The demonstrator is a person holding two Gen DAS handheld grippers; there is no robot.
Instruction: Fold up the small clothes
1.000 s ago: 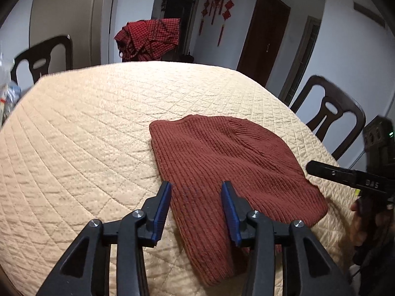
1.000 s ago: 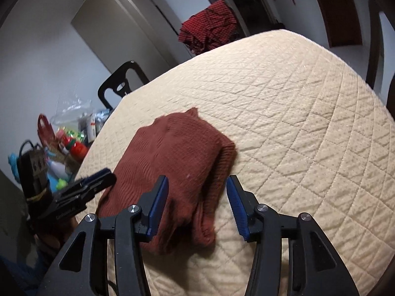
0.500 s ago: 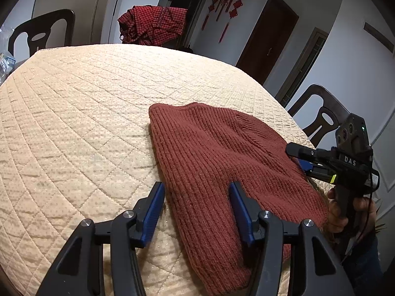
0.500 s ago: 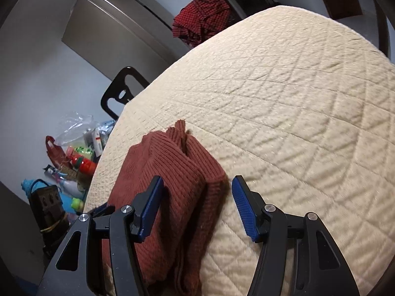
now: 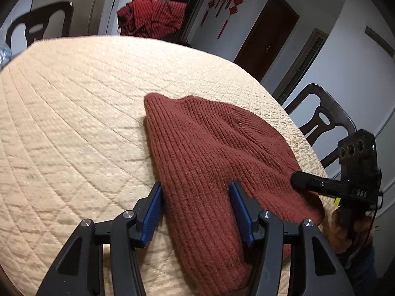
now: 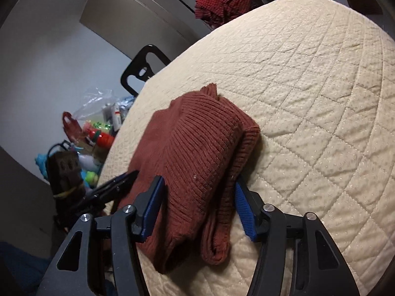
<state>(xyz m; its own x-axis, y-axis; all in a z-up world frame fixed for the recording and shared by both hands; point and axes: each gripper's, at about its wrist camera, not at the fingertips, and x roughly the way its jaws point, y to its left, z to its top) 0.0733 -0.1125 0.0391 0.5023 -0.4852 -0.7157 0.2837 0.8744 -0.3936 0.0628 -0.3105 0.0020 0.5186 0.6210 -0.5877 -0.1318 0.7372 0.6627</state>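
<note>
My left gripper (image 5: 196, 208) stands spread, straddling the near left edge of the rust knit garment (image 5: 209, 153), which lies on the quilted table (image 5: 74, 123) toward its near right side. It looks soft, light and floppy. My right gripper (image 6: 198, 206), also spread, brackets the thick doubled edge, the surest place to pinch.
</note>
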